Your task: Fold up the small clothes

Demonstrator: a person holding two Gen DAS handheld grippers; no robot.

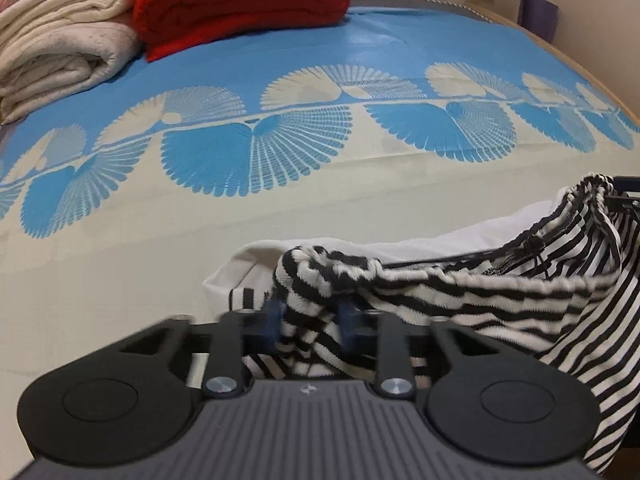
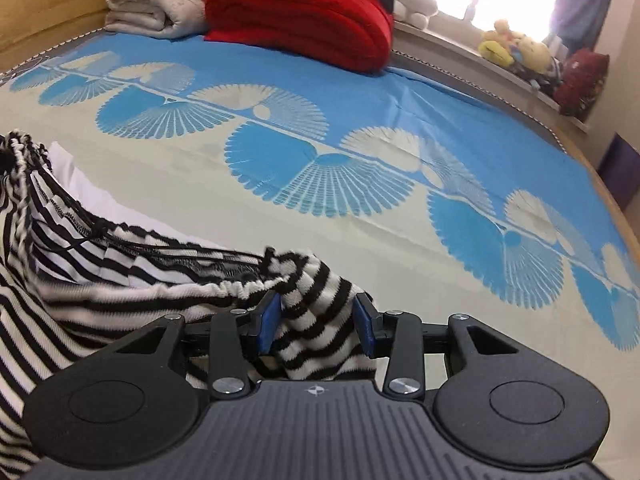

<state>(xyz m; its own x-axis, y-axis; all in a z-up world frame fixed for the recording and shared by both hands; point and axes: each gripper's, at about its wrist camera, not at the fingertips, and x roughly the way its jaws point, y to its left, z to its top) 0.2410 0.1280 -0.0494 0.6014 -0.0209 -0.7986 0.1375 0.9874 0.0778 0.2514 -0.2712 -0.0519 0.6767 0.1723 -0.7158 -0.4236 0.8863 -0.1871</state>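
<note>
Left gripper (image 1: 308, 314) pinches a bunched fold of the striped garment (image 1: 460, 296), blue pads tight on the cloth. Right gripper (image 2: 316, 320) also grips the garment's (image 2: 312, 300) other bunched end, pads pressed on it with jaws partway apart. The garment hangs between the two, low over the near cream part of the bedsheet (image 1: 120, 240). Far left: red blanket (image 1: 240, 4) and cream blanket (image 1: 60, 48), touching. Far right: plush toys (image 2: 516, 48) on a windowsill.
</note>
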